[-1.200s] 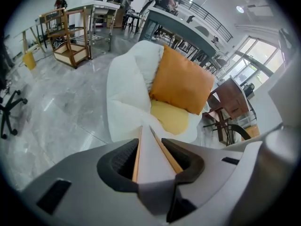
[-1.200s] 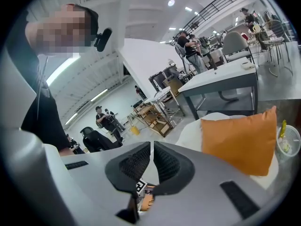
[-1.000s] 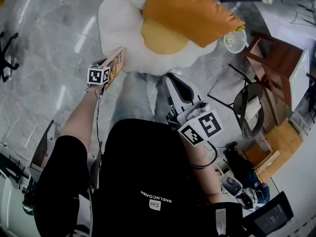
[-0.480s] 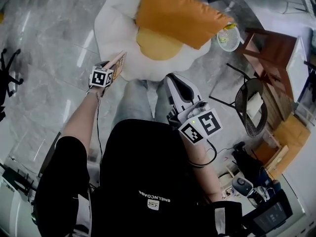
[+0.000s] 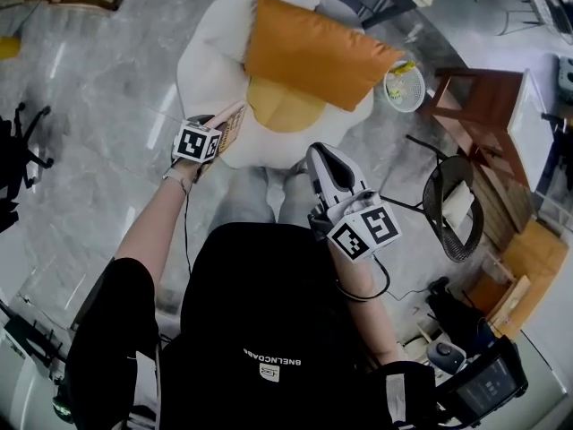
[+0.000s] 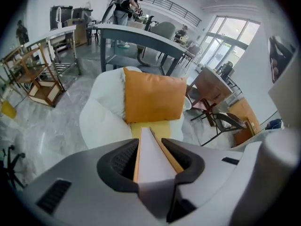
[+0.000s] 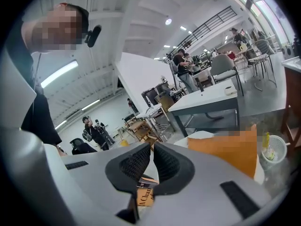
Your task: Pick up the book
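Head view, from over the person's shoulders, showed the left gripper (image 5: 217, 129) held out above the grey marbled floor (image 5: 89, 106), just beside the white puffy armchair (image 5: 208, 70). The thin orange-covered book (image 5: 232, 125) stood on edge in it, touching neither floor nor chair. To my eye the pick-up was as good as done.

The left gripper view made the hold plain. Both pads were closed on the book, one against each cover, and the white page block ran up between them towards the camera. Gripped that way the book could not fall open, which I took to be the reason for it. It looked light and stiff enough for that grip to carry it.

The right gripper (image 5: 324, 158) sat close in front of the person's body, well apart from the book. Its own view showed the ribbed pads drawn together with nothing between them, so I judged it simply to be waiting.

Only the head view showed how the two tools stood to each other and to the chair with its square orange cushion (image 5: 313, 52). Only the gripper views showed the room beyond: long desks and people working at them. Low behind its jaws, the right gripper view also caught a scrap of printed orange cover, probably the same book, though I could not be sure.
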`<state>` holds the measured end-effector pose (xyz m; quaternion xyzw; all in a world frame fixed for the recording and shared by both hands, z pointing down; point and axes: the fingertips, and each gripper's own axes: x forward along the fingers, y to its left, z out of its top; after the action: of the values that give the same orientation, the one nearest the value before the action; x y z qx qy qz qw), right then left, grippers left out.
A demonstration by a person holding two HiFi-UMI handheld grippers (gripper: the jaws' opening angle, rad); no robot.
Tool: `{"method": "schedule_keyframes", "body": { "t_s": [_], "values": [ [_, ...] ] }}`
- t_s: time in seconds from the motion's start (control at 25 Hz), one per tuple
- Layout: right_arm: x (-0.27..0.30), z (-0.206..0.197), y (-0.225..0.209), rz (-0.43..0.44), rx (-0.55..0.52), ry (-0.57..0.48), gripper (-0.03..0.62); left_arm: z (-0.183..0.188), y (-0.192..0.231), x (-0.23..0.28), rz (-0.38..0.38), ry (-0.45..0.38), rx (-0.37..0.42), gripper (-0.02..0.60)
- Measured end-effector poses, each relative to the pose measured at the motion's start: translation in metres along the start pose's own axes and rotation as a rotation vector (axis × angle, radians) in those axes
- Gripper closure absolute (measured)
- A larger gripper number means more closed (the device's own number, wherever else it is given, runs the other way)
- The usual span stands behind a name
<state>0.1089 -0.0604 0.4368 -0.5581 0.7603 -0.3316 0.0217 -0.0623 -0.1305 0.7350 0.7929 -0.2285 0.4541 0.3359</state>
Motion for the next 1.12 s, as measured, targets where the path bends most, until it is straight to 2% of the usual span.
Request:
{"method": "schedule_keyframes", "body": {
  "t_s": [0.2,0.56,0.88,1.12],
  "values": [
    [-0.01,0.018,-0.008,0.012,-0.017,-0.034,0.554,0.053,-0.033,-0.04,0.002,-0.09,0.021,0.423],
    [-0.055,0.08,-0.021,0.021,-0.056,-0.079,0.554,0.13,-0.116,-0.127,-0.022,-0.221,-0.034,0.425],
    [-0.083,0.098,-0.03,0.062,-0.086,-0.094,0.554,0.166,-0.188,-0.19,-0.097,-0.416,-0.129,0.423],
    [-0.096,0.112,-0.034,0.099,-0.094,-0.121,0.554,0.188,-0.227,-0.229,-0.062,-0.529,-0.091,0.425]
  ]
}}
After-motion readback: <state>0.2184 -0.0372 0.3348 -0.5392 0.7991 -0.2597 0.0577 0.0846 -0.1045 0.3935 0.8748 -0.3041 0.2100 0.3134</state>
